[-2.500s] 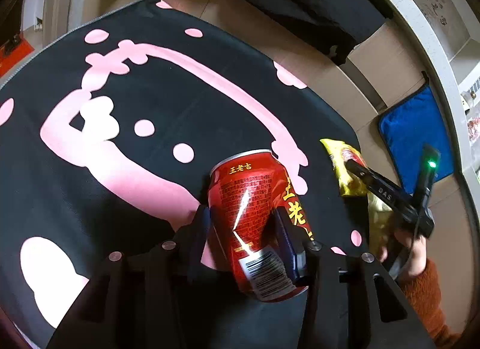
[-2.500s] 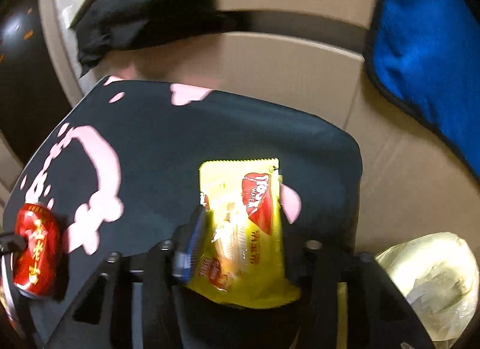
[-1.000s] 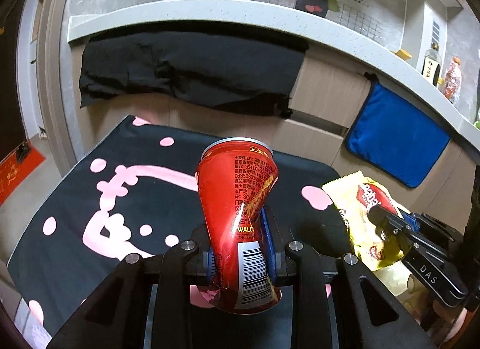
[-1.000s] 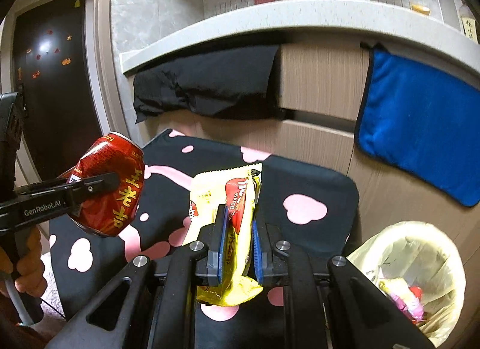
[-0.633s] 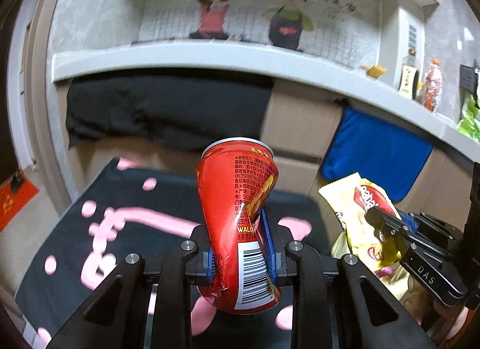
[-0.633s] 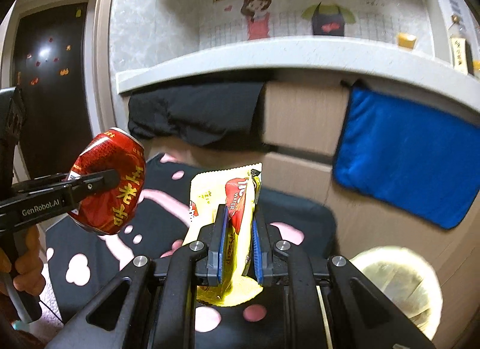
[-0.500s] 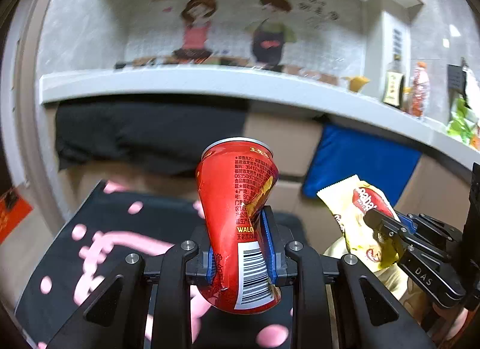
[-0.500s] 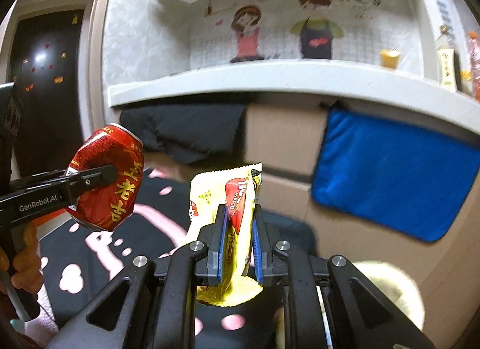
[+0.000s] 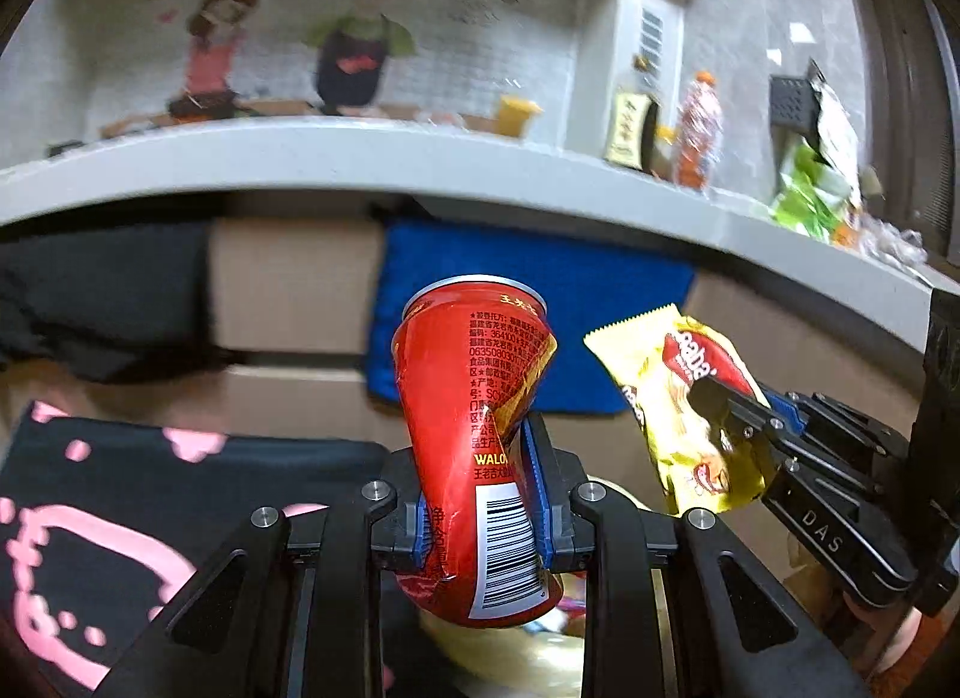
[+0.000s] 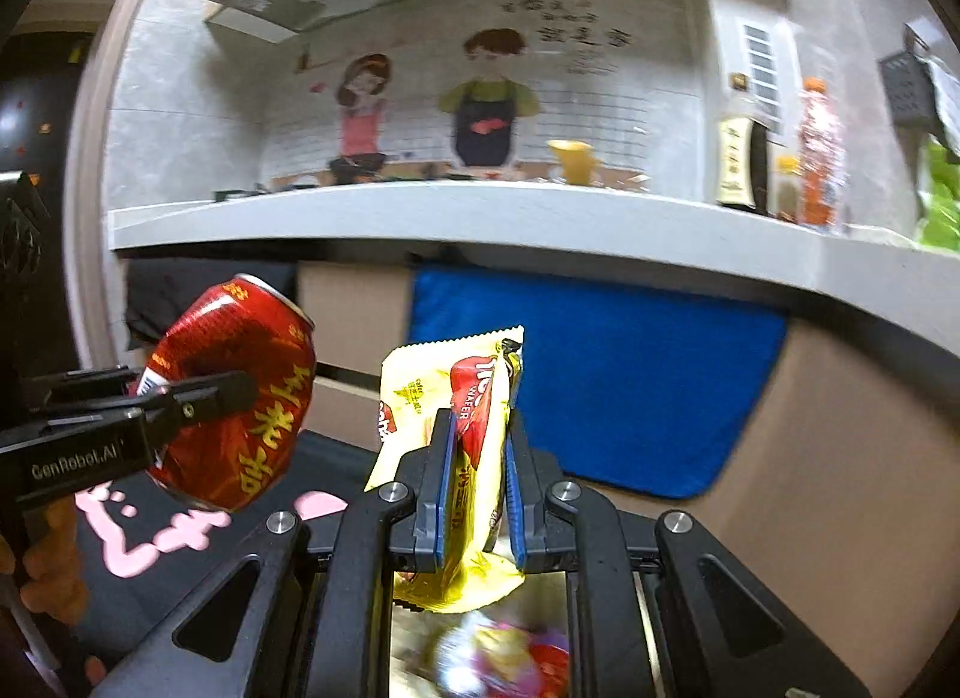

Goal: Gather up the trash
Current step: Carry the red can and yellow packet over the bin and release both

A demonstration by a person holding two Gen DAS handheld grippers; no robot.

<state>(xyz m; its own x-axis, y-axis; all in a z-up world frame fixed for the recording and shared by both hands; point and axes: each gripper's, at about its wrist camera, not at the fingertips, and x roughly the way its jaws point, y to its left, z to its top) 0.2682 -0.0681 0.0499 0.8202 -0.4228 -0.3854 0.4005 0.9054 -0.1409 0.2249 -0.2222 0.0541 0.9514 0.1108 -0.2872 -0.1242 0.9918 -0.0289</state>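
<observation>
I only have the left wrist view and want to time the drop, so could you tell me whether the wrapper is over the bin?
Observer: The right wrist view shows trash in the bin just beneath the wrapper.
Operator: Is the right gripper holding it securely?
Observer: Its blue pads pinch the wrapper's middle, shut tight.
Operator: And my can?
Observer: One finger of the left gripper lies across the can's side.
</observation>
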